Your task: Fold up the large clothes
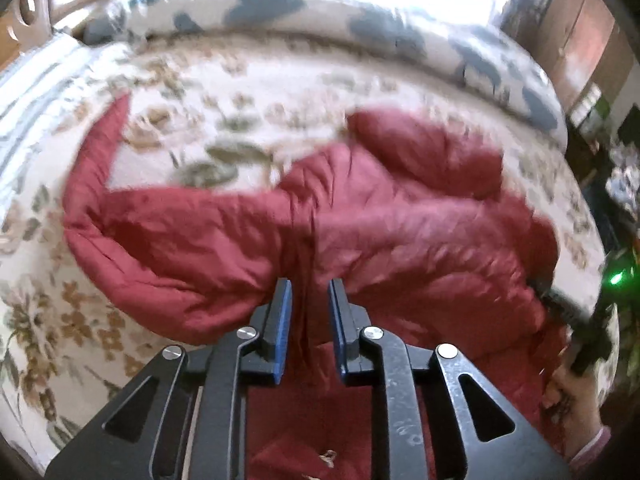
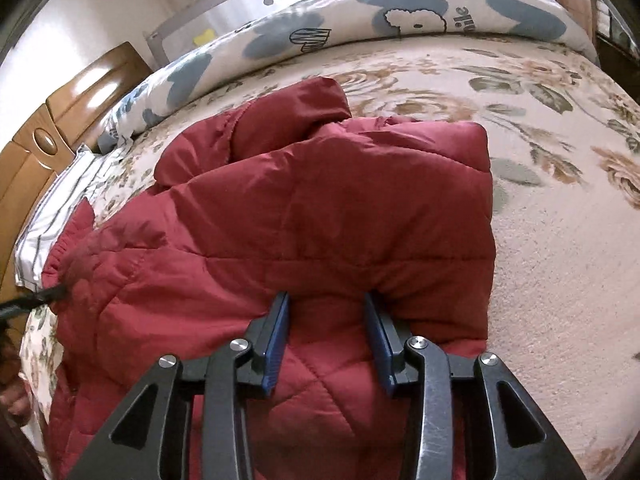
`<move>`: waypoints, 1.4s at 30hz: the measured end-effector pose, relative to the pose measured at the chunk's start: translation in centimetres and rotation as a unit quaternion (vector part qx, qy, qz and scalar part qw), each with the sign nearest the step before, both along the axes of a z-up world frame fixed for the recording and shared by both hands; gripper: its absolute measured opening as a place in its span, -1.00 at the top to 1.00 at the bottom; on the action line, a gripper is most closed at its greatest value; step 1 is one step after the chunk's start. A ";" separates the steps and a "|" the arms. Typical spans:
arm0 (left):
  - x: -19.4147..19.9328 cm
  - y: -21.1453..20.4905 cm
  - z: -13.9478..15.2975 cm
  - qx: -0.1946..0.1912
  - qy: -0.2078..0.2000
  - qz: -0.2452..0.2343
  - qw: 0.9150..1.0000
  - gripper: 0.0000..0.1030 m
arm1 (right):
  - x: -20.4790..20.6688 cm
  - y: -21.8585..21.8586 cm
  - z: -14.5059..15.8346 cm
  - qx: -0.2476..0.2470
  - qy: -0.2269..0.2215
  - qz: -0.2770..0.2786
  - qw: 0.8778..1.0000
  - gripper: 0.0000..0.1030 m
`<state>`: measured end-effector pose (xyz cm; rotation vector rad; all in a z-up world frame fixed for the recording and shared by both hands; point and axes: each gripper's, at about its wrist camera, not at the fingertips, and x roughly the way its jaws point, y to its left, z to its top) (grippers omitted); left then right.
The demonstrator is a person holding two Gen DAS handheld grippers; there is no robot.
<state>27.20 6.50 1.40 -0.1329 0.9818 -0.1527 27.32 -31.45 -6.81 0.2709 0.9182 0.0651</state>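
A dark red quilted jacket lies on the floral bedspread, one sleeve stretching to the upper left. My left gripper is shut on a bunched fold of the jacket at its near edge; the view is blurred. In the right wrist view the jacket lies partly folded, its hood or collar at the far end. My right gripper grips the thick near edge of the jacket, fabric bulging between its blue pads. The right gripper also shows at the right edge of the left wrist view.
A rolled white and blue quilt lies along the far side of the bed. A wooden headboard stands at the left, with a striped pillow below it. Dark wooden furniture stands at the right.
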 end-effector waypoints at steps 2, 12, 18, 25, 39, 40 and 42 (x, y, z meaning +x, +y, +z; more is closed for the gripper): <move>-0.3 -0.9 0.8 -0.024 -0.008 -0.018 1.000 0.68 | 0.0 0.2 -0.2 -0.005 0.001 0.000 1.000 0.21; 2.0 -6.6 -7.4 0.010 0.079 -0.043 0.996 0.68 | -0.1 0.8 -0.1 -0.028 0.001 0.002 1.000 0.17; 1.7 -7.1 -7.7 0.020 0.071 -0.041 0.996 0.68 | -1.6 3.8 3.1 -0.045 -0.027 0.029 0.998 0.10; 1.4 -6.8 -8.6 0.015 0.069 -0.046 0.996 0.68 | 0.0 5.3 -0.5 -0.068 0.023 0.048 0.996 -0.12; -1.4 -5.0 -6.1 -0.012 0.048 -0.022 0.999 0.69 | -0.9 4.5 0.3 -0.034 0.016 0.032 0.999 -0.12; -2.0 -4.6 -5.7 -0.007 0.042 -0.019 0.999 0.69 | -1.2 4.4 0.7 -0.024 0.014 0.028 0.999 -0.12; -2.6 -3.9 -5.3 -0.007 0.038 -0.015 0.999 0.68 | -1.9 4.2 1.5 -0.010 0.009 0.024 1.000 -0.13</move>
